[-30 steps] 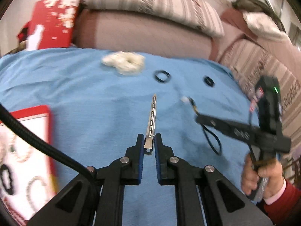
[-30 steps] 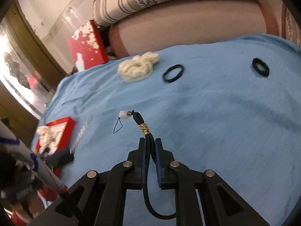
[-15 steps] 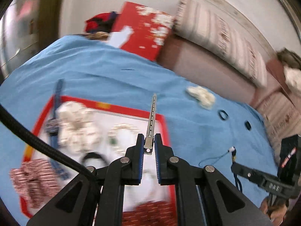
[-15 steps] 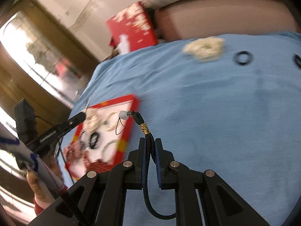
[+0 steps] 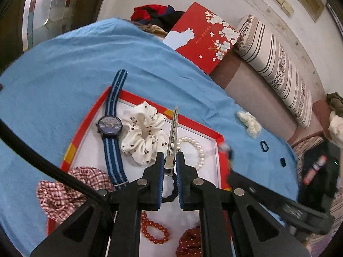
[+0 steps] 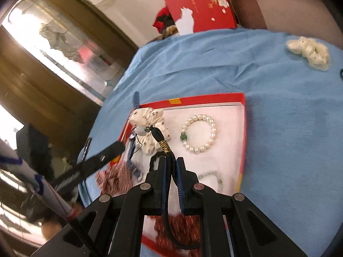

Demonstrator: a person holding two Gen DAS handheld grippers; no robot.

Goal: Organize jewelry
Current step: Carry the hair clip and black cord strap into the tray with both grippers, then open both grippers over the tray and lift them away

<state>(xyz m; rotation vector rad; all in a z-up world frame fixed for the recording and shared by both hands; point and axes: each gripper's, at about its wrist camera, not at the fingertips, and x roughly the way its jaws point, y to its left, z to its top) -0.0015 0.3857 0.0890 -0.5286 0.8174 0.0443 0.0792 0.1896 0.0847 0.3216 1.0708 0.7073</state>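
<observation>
Both hands have swung over from bare blue cloth (image 5: 64,68): left gripper (image 5: 170,162) pinching metal hair clip (image 5: 173,137), right gripper (image 6: 171,167) clamped on black cord charm (image 6: 159,137), each now above red tray (image 5: 193,124) beneath fingertips — drop-off likely next.

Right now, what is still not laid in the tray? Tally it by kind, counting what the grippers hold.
Cream scrunchie: 1, on the blue cloth
Black hair ties: 2, on the cloth
Metal hair clip: 1, pinched in the left gripper
Black cord charm: 1, pinched in the right gripper
Total: 5
</observation>
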